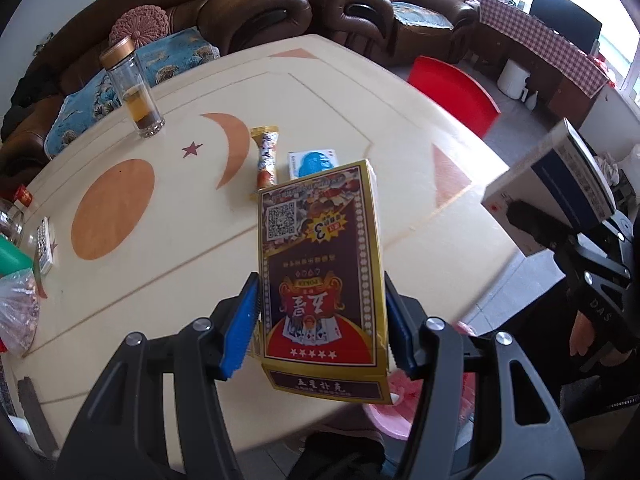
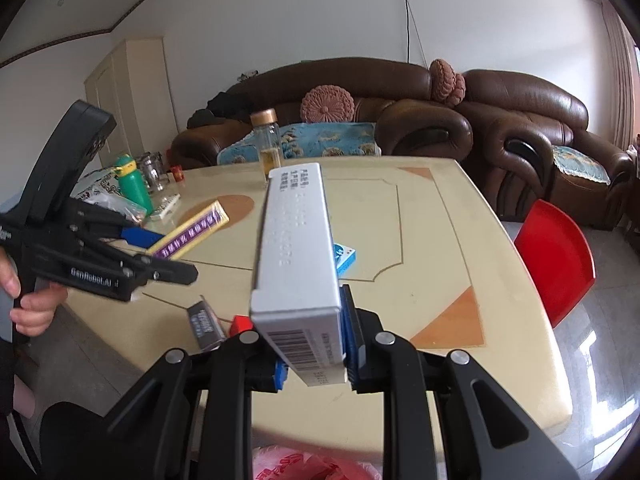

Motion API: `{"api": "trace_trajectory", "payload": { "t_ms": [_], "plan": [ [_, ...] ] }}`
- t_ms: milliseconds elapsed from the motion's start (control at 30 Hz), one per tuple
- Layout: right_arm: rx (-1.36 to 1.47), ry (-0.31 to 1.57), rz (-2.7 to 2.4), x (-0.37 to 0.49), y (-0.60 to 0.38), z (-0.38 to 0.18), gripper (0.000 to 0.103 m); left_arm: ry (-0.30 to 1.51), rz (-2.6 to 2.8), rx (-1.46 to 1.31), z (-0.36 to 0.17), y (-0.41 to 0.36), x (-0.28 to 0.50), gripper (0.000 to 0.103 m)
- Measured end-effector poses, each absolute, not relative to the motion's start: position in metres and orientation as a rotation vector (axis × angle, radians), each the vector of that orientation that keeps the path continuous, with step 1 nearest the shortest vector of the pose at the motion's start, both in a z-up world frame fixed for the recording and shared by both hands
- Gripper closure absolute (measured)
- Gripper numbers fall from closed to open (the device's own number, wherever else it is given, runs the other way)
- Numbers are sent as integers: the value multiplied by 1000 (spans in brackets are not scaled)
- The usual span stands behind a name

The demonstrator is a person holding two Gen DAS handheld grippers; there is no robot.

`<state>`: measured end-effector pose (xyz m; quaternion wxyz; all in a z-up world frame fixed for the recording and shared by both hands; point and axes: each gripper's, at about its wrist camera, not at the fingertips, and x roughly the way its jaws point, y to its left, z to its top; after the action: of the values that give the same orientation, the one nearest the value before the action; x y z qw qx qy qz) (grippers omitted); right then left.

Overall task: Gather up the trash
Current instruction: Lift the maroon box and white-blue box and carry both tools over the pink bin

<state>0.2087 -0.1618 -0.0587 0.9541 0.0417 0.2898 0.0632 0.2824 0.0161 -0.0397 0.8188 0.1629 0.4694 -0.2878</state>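
My left gripper (image 1: 320,320) is shut on a gold and maroon playing-card box (image 1: 324,264) and holds it above the cream table (image 1: 160,240); the box also shows in the right wrist view (image 2: 192,236). My right gripper (image 2: 312,344) is shut on a white and blue carton (image 2: 296,248), held above the table's near edge; it also shows in the left wrist view (image 1: 552,188). A snack wrapper (image 1: 267,160) and a blue packet (image 1: 314,162) lie on the table. A pink bag (image 2: 312,464) sits below the table edge.
A glass tea bottle (image 1: 134,92) stands at the far left of the table. A green bottle (image 2: 134,182), jars and a plastic bag crowd the left end. A red chair (image 2: 556,260) stands at the right. A small dark packet (image 2: 204,324) and a red item (image 2: 240,324) lie near the front edge.
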Motion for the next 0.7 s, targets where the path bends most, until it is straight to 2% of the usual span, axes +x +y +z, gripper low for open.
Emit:
{"api": "trace_trajectory", "payload": {
  "t_ms": [300, 700],
  "plan": [
    [62, 531, 122, 157, -160, -26, 81, 967, -607, 332, -25, 19, 220, 46],
    [65, 553, 135, 105, -159, -20, 81, 983, -612, 309, -36, 26, 153, 46]
  ]
}}
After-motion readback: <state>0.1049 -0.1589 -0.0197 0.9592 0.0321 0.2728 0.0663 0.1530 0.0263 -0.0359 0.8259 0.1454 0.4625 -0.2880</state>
